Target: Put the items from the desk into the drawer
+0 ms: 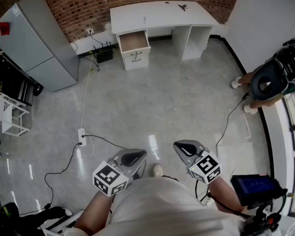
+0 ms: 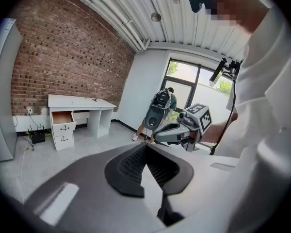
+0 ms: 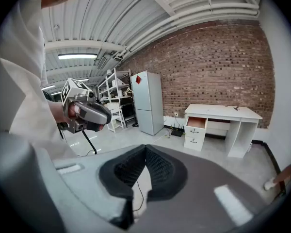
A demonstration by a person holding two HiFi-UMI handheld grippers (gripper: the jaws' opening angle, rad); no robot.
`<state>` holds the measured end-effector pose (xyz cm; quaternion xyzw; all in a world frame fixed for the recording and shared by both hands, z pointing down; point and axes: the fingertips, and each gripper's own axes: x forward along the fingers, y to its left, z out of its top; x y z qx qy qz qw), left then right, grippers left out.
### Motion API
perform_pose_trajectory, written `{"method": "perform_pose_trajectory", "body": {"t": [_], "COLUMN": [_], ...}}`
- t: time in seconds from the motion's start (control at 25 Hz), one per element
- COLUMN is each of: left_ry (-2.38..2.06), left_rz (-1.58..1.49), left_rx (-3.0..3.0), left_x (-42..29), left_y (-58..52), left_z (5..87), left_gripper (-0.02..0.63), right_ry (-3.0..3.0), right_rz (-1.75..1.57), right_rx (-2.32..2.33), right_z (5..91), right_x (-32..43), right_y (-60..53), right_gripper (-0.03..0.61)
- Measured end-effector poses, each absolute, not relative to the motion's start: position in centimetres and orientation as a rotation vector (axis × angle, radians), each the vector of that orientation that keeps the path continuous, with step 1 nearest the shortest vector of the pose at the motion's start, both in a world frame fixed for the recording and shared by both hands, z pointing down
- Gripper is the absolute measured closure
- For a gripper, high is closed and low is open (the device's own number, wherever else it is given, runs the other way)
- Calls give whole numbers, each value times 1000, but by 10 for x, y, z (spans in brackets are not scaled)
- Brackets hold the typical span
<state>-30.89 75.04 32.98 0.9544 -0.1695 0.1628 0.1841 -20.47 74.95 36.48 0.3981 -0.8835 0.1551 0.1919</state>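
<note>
The white desk [image 1: 157, 16] stands against the brick wall, far across the floor from me. Its top drawer [image 1: 134, 41] is pulled open and looks empty. A small dark item [image 1: 182, 7] lies on the desktop near the right end; in the right gripper view the item [image 3: 236, 108] is a tiny speck. My left gripper [image 1: 136, 157] and right gripper [image 1: 183, 148] are held low in front of my body, both shut with nothing between the jaws. The left gripper view has the right gripper [image 2: 177, 130] in it, with the desk [image 2: 80, 102] far behind.
A grey fridge [image 1: 34, 41] stands left of the desk. A power strip with cables [image 1: 81, 136] lies on the floor ahead left. A white rack [image 1: 7, 114] is at the far left. A person [image 1: 270, 80] stands at the right. A screen on a stand [image 1: 258, 186] is beside me.
</note>
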Motion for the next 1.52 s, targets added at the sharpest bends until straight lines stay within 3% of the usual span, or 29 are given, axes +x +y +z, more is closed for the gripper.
{"method": "perform_pose_trajectory", "body": {"t": [0.4,0.64,1.24,1.36,1.52], "left_ry": [-501,-443,-319,-355,-404], "left_rz": [485,456,474,450,454], "left_rx": [2686,2673,2714,2694,2678], "left_x": [-300,-274,-291,-286,-264], "left_y": [710,615,389,363,321], "left_z": [337,373,369,372,380], "left_gripper": [607,607,606,568,568], "right_ry": [-2512,-2475,-2354,-2349,-2382], "right_rz": [481,488,380,368,374], "right_rx": [1127,1176,1295,1279,1255], "right_z": [372,398,346,346,352], "right_x": [-188,-165,-168,-160,-142], "right_y": [712,621,377,347,304], "right_gripper": [577,563,555,555,555]}}
